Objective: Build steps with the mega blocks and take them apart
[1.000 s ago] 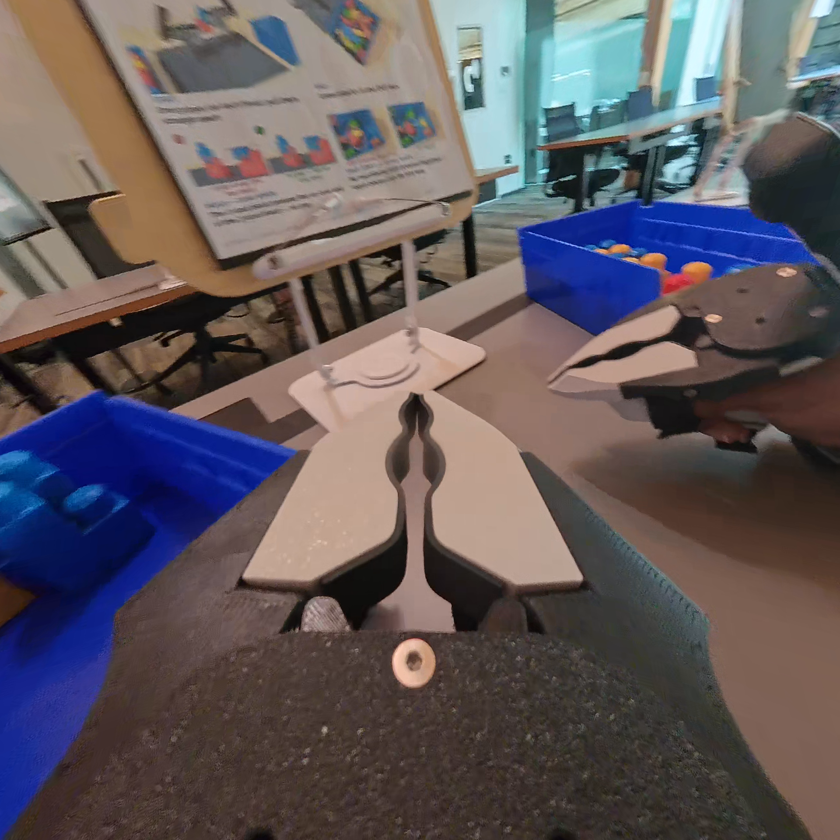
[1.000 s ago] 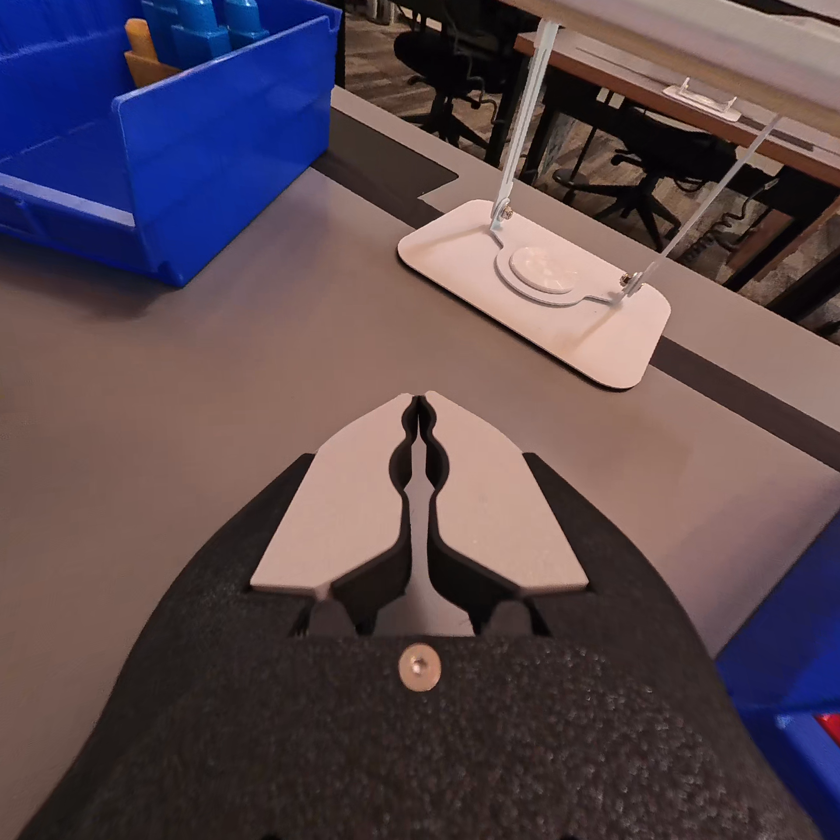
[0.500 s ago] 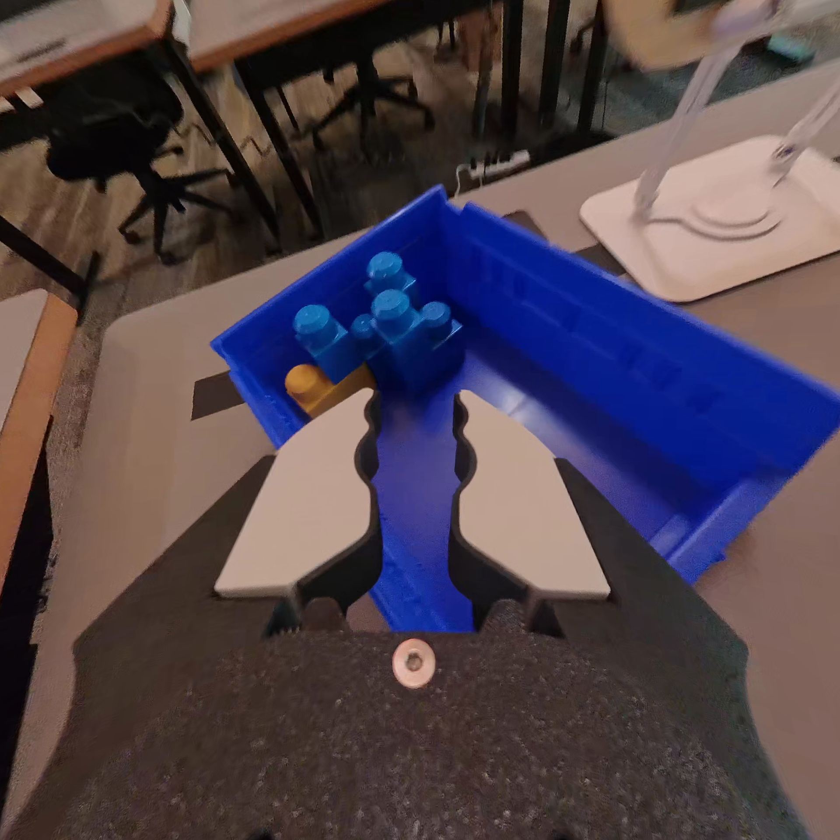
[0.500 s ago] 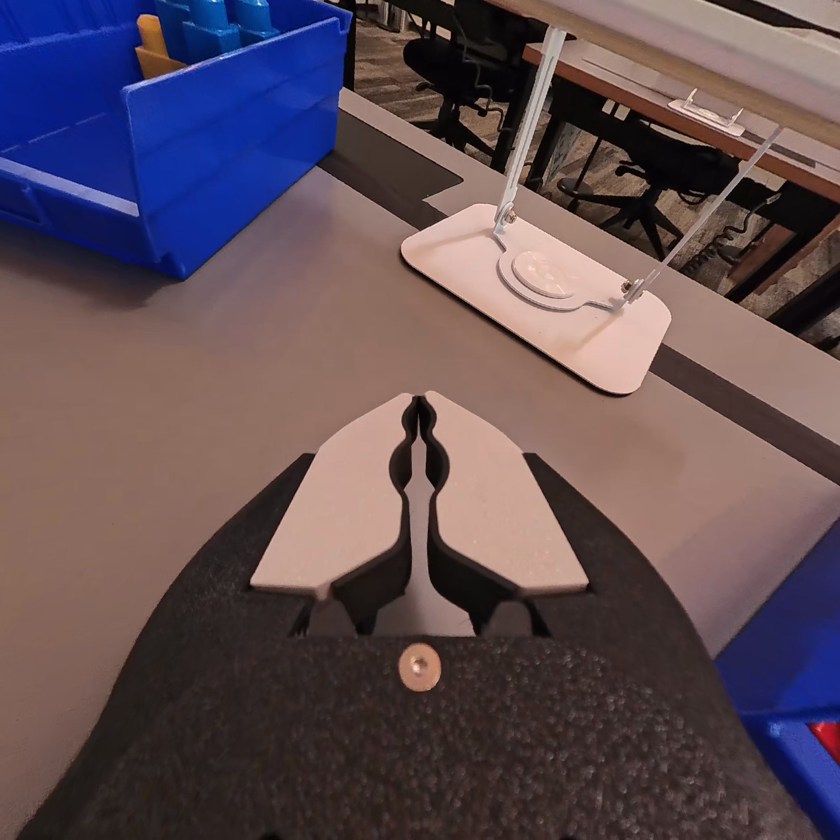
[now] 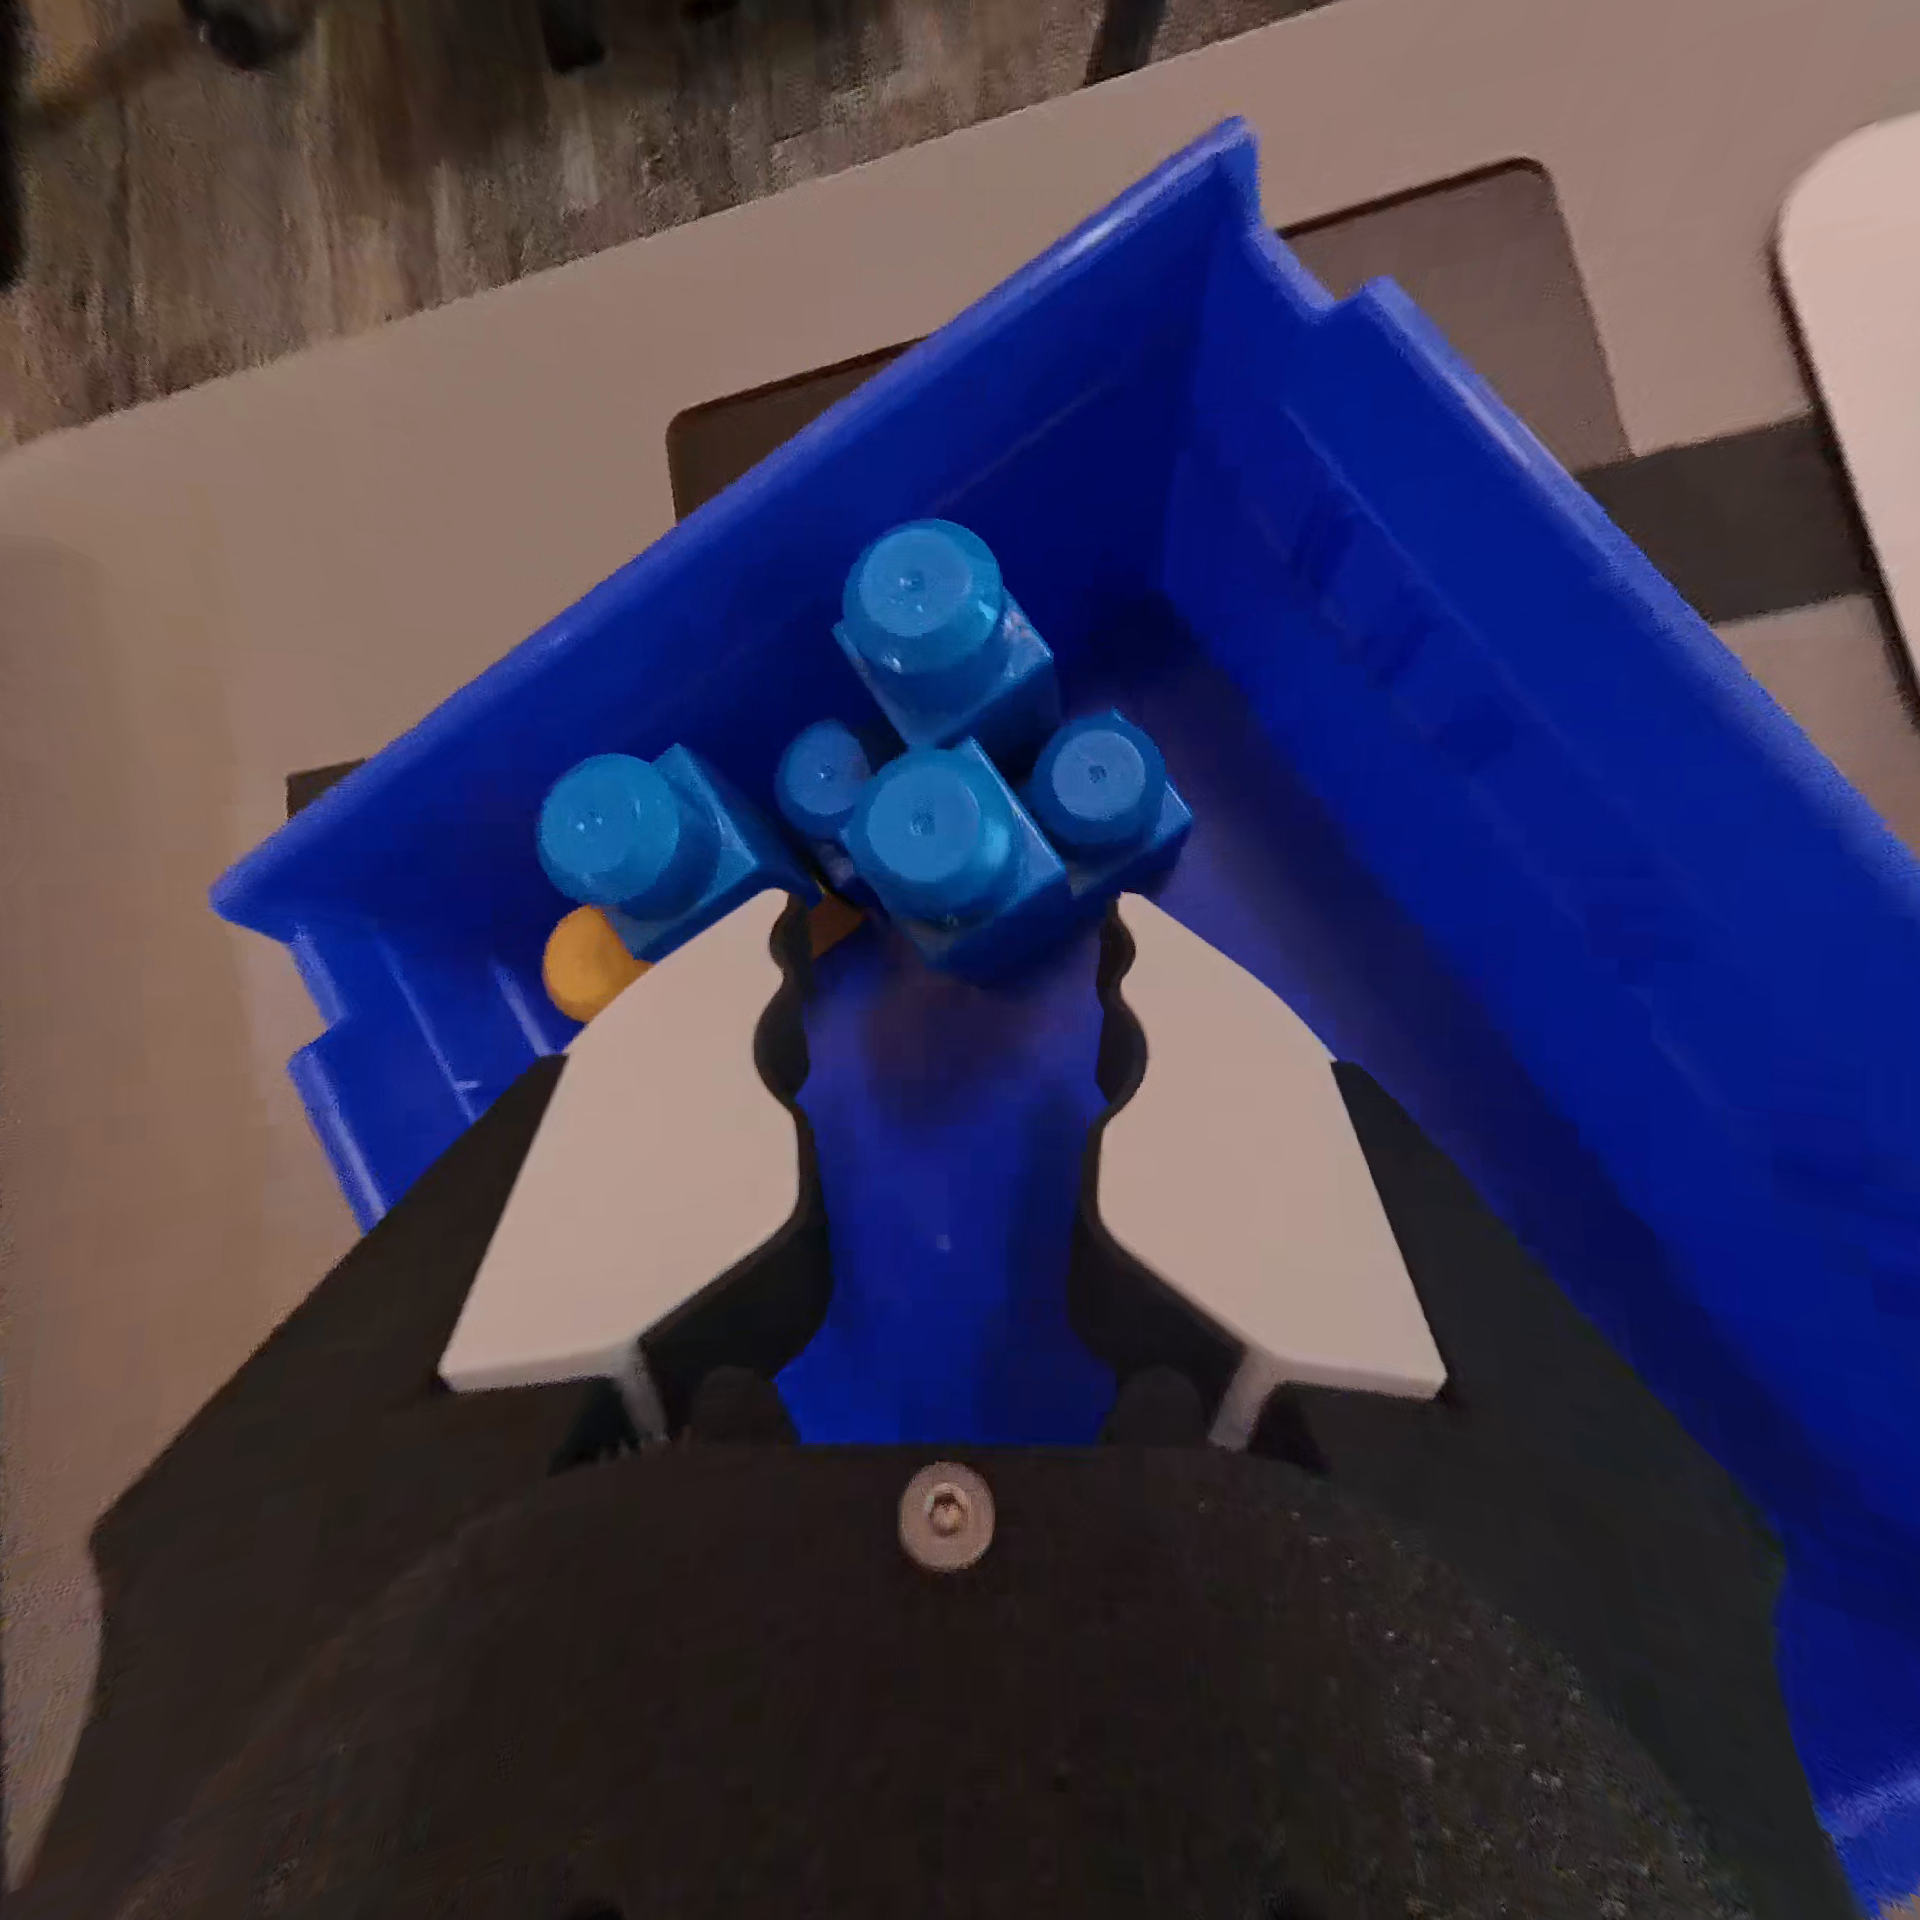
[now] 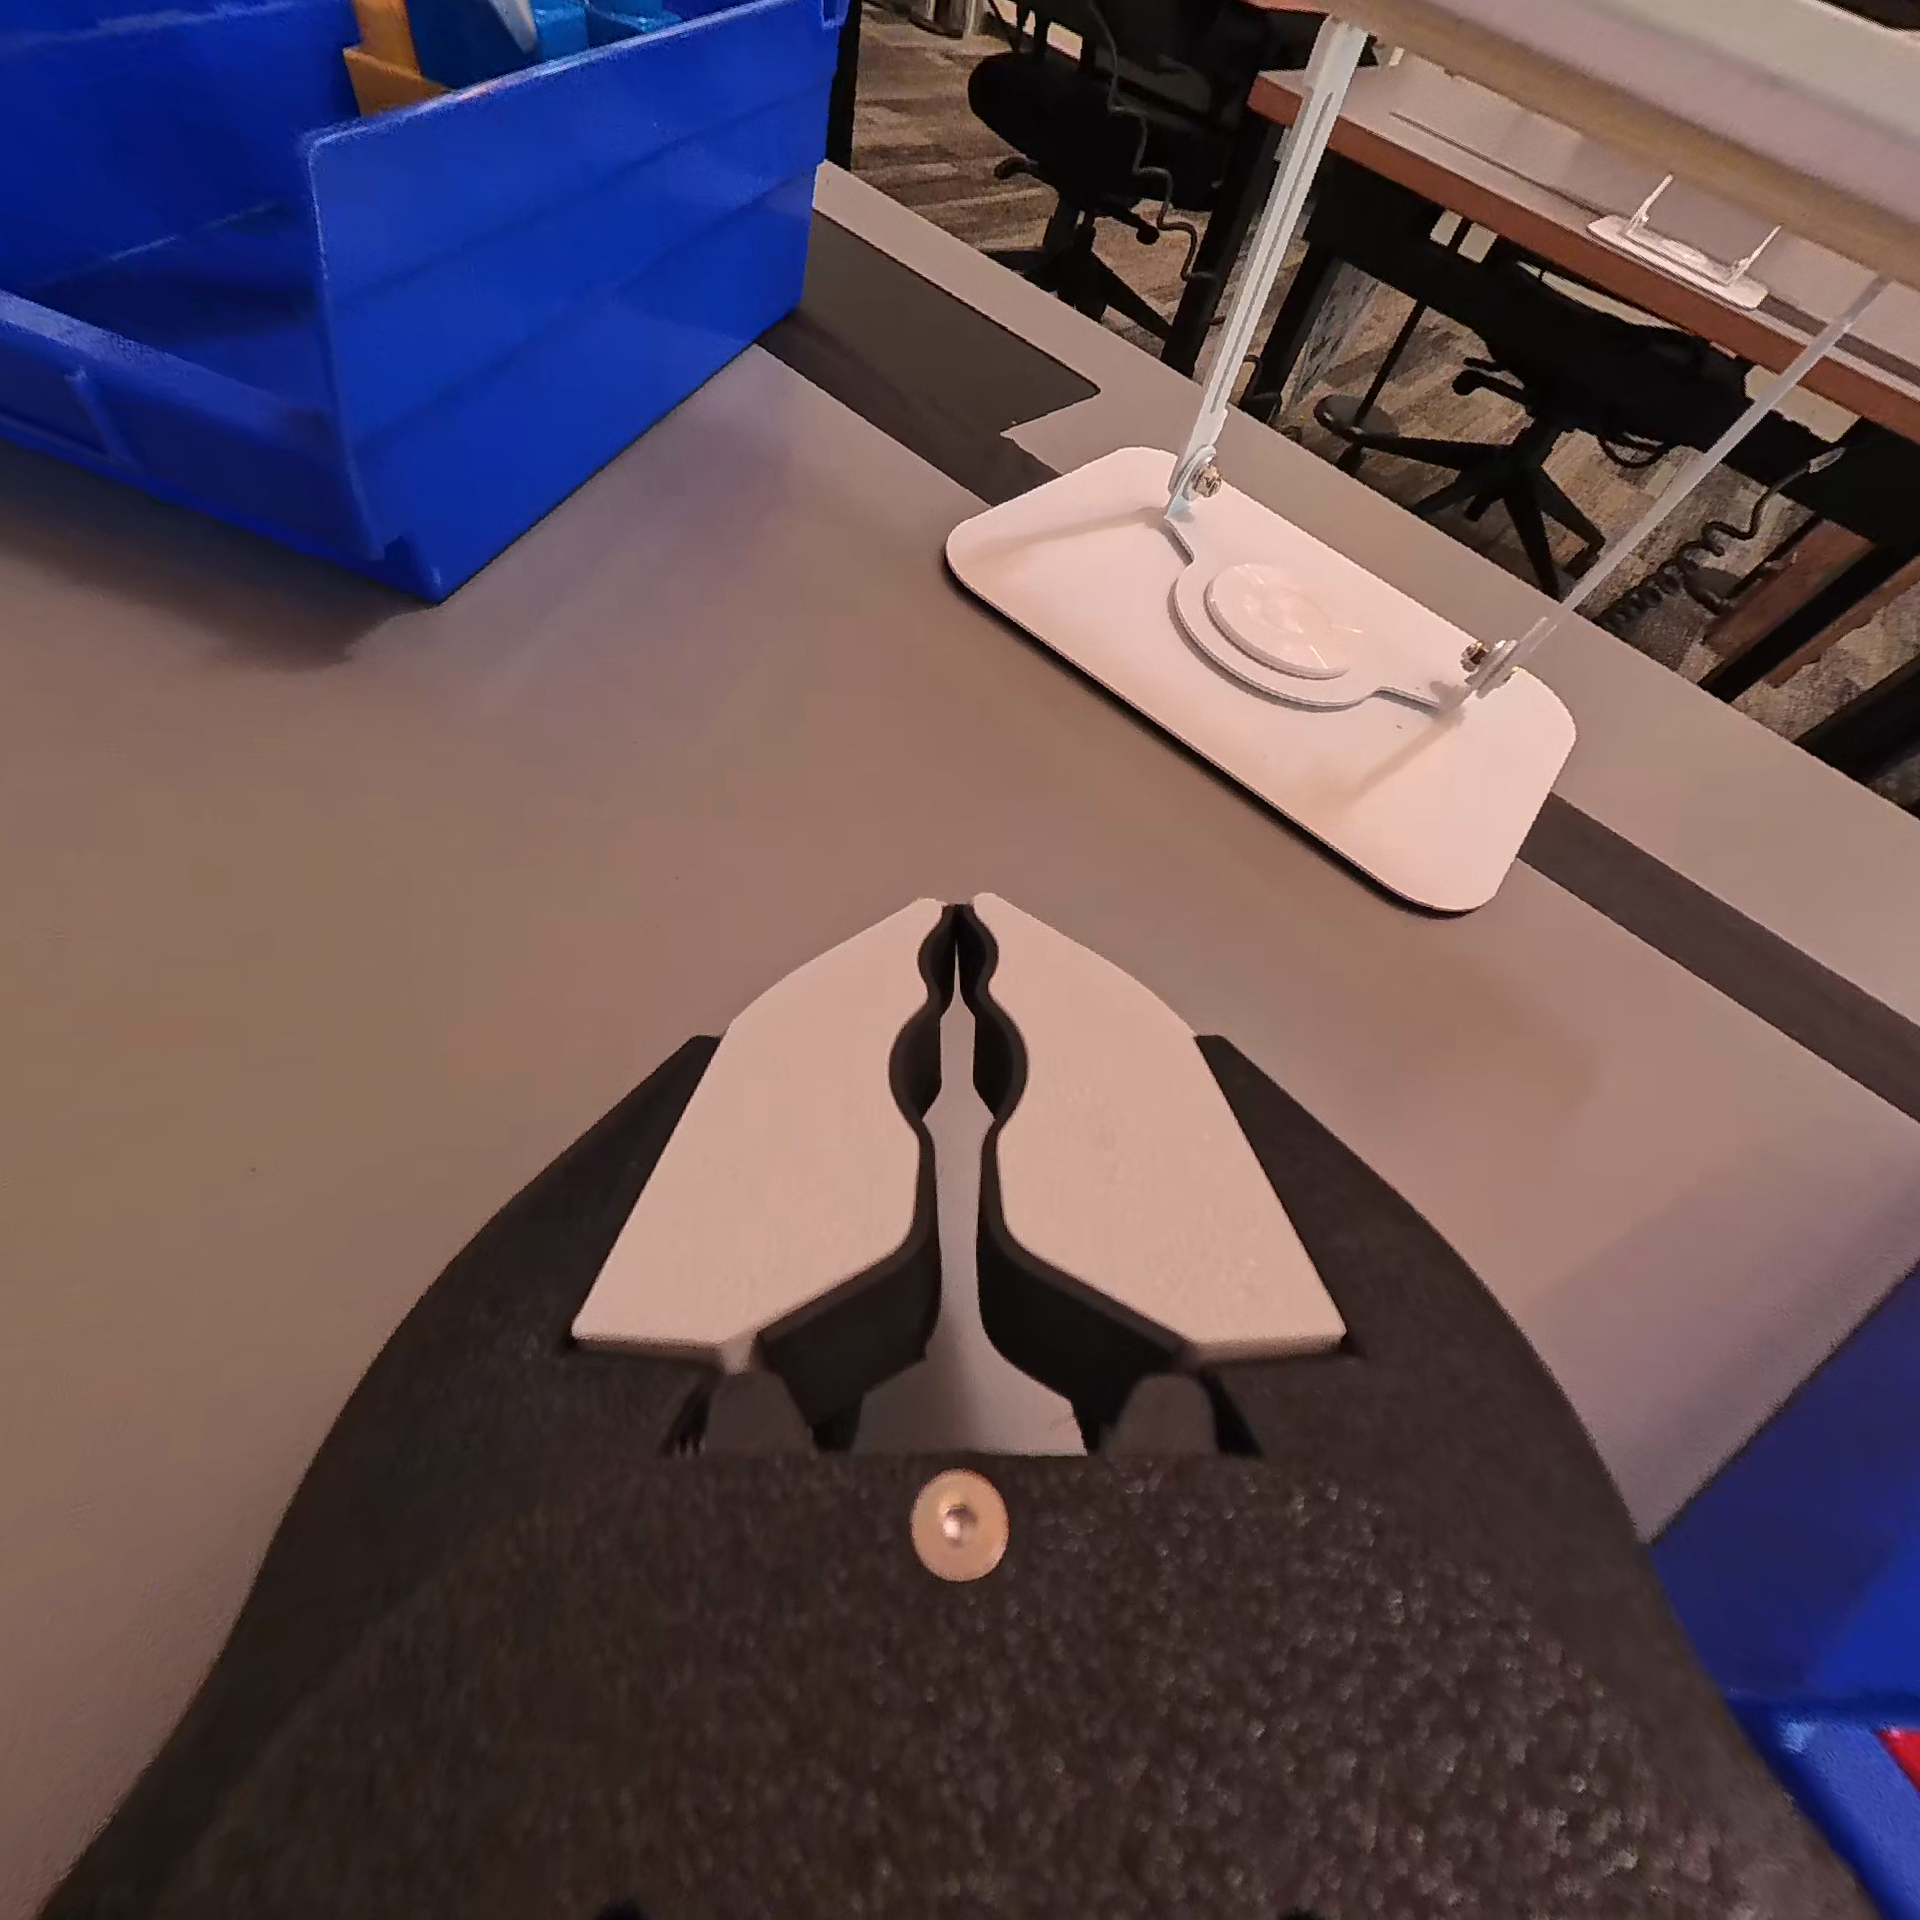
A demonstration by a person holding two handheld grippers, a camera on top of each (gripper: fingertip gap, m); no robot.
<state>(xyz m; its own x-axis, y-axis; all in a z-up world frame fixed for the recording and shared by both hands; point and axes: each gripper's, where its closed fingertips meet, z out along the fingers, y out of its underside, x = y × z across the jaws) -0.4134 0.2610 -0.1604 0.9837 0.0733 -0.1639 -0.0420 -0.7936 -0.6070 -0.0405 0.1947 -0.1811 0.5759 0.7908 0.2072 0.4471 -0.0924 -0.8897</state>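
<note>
An open-plan office: black swivel chairs [image 6: 1081, 135] at long wooden desks [image 6: 1621, 343] on carpeted floor [image 6: 935, 94] behind the grey surface [image 6: 416, 831].

Warm dim indoor light, soft shadows; left wrist view's motion-blurred at the edges, right one's sharp but fisheye-warped.

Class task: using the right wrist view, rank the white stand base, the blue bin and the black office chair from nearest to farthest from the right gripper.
1. White stand base: ahead and to the right of the right gripper, on the table.
2. Blue bin: far left, on the table.
3. Black office chair: beyond the table edge, on the floor.
</note>
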